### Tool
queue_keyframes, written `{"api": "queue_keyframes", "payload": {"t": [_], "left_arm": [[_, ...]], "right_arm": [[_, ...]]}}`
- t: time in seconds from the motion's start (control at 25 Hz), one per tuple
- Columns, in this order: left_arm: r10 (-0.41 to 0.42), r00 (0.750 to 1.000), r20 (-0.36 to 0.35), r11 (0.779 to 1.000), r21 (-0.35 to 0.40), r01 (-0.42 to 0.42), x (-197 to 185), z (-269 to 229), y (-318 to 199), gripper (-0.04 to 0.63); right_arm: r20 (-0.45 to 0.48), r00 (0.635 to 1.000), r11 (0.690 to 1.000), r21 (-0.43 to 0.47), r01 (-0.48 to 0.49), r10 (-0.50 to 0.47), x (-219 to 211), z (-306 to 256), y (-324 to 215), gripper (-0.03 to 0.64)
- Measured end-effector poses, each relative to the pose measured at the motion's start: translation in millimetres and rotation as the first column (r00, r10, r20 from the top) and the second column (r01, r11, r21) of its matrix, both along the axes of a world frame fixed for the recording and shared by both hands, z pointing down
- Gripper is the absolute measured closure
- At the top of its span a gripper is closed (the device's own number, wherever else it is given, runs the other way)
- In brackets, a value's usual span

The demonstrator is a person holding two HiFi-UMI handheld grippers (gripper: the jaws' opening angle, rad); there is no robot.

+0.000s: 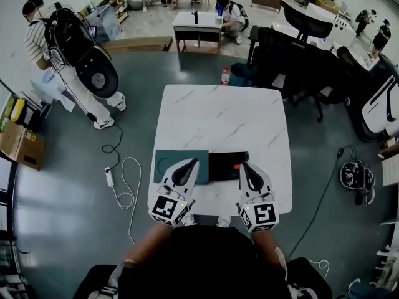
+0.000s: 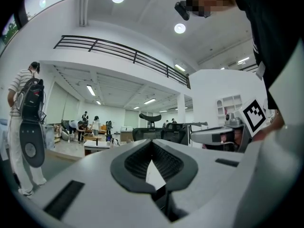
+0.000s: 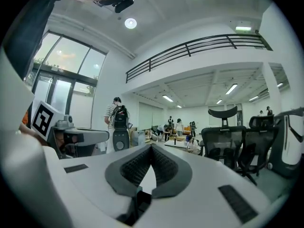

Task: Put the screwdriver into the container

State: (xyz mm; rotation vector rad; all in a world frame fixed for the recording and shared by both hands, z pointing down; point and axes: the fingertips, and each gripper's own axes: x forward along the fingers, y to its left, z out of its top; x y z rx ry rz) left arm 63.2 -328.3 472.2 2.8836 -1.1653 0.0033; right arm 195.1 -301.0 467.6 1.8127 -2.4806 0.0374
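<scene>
On the white marble table (image 1: 221, 114) lie a teal mat (image 1: 167, 161) and a black tray (image 1: 224, 167) side by side near the front edge. A small red piece, which looks like the screwdriver handle (image 1: 237, 166), rests on the tray's right part. My right gripper (image 1: 245, 165) has its tips just right of that red piece; its jaws meet at the tips (image 3: 152, 148) with nothing between them. My left gripper (image 1: 189, 162) lies over the seam between mat and tray, also shut and empty (image 2: 152, 142). Both gripper views look level across the room, so the table objects are hidden there.
Black office chairs (image 1: 293, 55) stand past the table's far right corner. A red-capped bottle (image 1: 225, 75) stands on the floor behind the table. A person with a golf bag (image 1: 81, 55) stands far left. A cable (image 1: 124, 179) lies on the floor at left.
</scene>
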Motion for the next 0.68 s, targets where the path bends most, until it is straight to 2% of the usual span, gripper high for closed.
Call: {"api": "queue_keyframes", "payload": {"t": [0.4,0.68], "left_arm": [[-0.003,1.000,0.005,1.000,-0.005,0.003,2,-2,1,0.591],[-0.003,1.000,0.010,1.000,0.002,0.003,-2,2,2,0.591]], "right_arm": [[-0.037,0.999,1.000,-0.003,-0.029,0.028,16,0,-2,0.594],[-0.054,0.998,1.000,-0.005,-0.028,0.028,12,4,-3,0.594]]}}
